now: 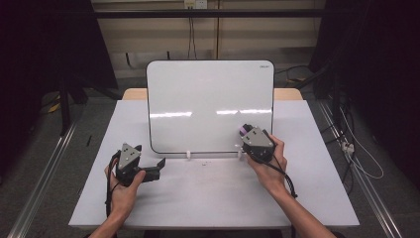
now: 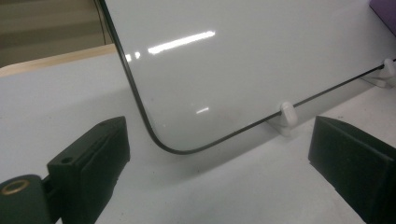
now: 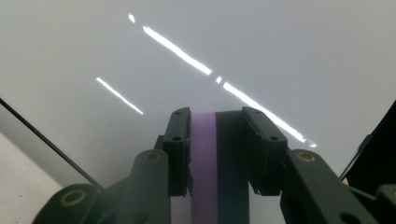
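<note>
- Whiteboard [image 1: 210, 106] stands upright near the middle of a white table [image 1: 307, 198], held along its bottom edge by two small white clips [image 2: 288, 113].
- Right gripper [image 1: 246, 133] is clamped on a purple and black eraser [image 3: 217, 158], pressed flat against the lower right part of the board.
- Left gripper [image 1: 157, 166] rests on the table just beside the board's lower left corner, its jaws wide apart with nothing between them.
- Bright light streaks reflect across the blank board surface.
</note>
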The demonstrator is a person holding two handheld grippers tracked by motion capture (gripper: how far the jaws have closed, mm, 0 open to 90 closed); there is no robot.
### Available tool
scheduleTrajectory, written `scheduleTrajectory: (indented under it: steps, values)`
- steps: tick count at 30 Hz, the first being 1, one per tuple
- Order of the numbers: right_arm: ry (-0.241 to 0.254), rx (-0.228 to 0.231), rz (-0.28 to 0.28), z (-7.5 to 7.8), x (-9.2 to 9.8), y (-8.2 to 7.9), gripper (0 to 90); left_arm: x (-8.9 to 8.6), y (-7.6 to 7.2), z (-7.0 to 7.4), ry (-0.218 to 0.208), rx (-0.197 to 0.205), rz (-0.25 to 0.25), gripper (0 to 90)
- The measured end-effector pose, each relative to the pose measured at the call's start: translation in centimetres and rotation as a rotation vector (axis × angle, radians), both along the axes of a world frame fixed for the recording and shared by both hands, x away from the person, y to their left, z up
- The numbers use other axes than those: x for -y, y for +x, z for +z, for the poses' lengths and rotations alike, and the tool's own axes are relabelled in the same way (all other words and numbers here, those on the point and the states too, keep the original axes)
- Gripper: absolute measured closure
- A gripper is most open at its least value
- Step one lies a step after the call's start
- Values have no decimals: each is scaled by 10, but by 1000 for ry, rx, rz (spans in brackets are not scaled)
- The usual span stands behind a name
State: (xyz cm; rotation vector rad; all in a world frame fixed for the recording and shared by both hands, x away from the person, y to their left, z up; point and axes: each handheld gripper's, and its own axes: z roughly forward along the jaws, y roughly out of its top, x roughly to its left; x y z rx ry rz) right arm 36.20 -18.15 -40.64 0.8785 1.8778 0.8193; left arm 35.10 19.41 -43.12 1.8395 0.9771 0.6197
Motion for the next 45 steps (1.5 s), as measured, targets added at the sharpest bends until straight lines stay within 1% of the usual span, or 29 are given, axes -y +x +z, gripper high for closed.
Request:
scheduleTrajectory:
  steps: [2, 3, 4, 5, 6, 8, 10, 12, 14, 15, 17, 19, 21, 24, 28, 31, 32, 35, 37, 38, 39, 41, 42, 44, 45]
  values:
    - [34, -15, 9, 0, 2, 1, 607, 0, 0, 0, -4, 1, 2, 53]
    - [39, -19, 8, 1, 3, 1, 591, 0, 0, 0, -5, 1, 3, 53]
    - [56, -22, 4, 0, 5, 1, 552, 0, 0, 0, -2, 1, -2, 53]
    - [69, -26, 9, 0, 6, 2, 538, -1, 0, 1, 4, 1, -8, 53]
    - [72, -27, 3, 0, 7, 2, 524, 0, 0, 1, 2, 4, -9, 53]
    - [86, -22, 7, 0, 9, 1, 436, 0, -1, 2, 10, 9, -10, 53]
    - [94, -17, -9, 0, 10, 0, 356, 0, -2, 2, 7, 16, -8, 53]
    - [131, -19, -7, 1, 13, 0, 290, -1, -2, 3, 7, 16, -7, 53]
    - [164, -24, -8, 1, 16, -1, 202, -2, -2, 3, 1, 13, -4, 53]
    - [185, -29, -4, 1, 18, -1, 173, -2, -1, 3, -4, 9, -6, 53]
    - [219, -50, -4, 1, 21, -1, 146, -2, -1, 3, -21, 1, -4, 55]
    - [248, -54, -3, 1, 24, -3, 125, -2, 0, 3, -14, 5, -7, 56]
    - [260, -57, 7, 1, 26, -3, 98, -2, 1, 4, -13, 6, -1, 56]
    - [279, -89, 14, 2, 29, -5, 88, -3, 1, 3, -6, 8, -3, 57]
    - [333, -118, 25, 1, 34, -8, 61, -4, 0, 5, -11, 13, -3, 58]
    - [377, -126, 34, 0, 39, -11, 51, -5, -1, 8, -7, 27, 4, 66]
    - [390, -129, 34, 0, 41, -13, 49, -5, -2, 9, -12, 30, 7, 65]
    - [419, -138, 36, 0, 48, -17, 49, -7, -4, 10, -15, 27, 12, 66]
    - [454, -140, 39, 0, 53, -20, 46, -8, -5, 11, -7, 20, 8, 66]
    - [467, -145, 44, -1, 55, -22, 39, -7, -5, 10, 6, 29, 9, 66]
    - [475, -152, 49, -1, 57, -24, 34, -7, -7, 11, 20, 34, 9, 66]
    - [468, -153, 46, -2, 62, -28, 34, -7, -8, 10, 28, 24, -9, 67]
    - [470, -159, 41, -3, 64, -29, 36, -6, -9, 10, 27, 23, -12, 67]
    - [484, -168, 19, -5, 69, -33, 49, -7, -12, 9, 44, 17, -23, 67]
    - [480, -166, 17, -5, 70, -36, 50, -7, -12, 8, 45, 11, -26, 67]
